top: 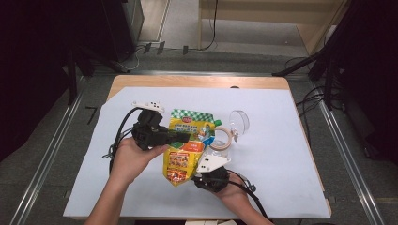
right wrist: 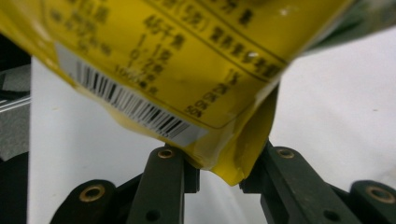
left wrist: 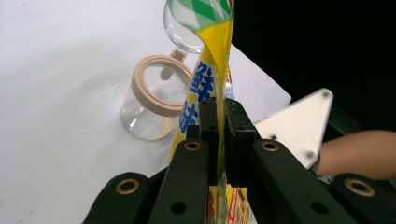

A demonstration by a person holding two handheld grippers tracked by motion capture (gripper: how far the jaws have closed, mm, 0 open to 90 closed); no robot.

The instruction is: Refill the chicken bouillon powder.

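white sheet [top: 281, 154] over wooden table [top: 197, 81], grey floor [top: 42, 154], surroundings dark, perhaps curtained.

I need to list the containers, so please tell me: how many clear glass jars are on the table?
1. The glass jar stands on the white sheet, just beyond the yellow pouch. Its clear lid lies beside it. The pouch could hide something small behind it.
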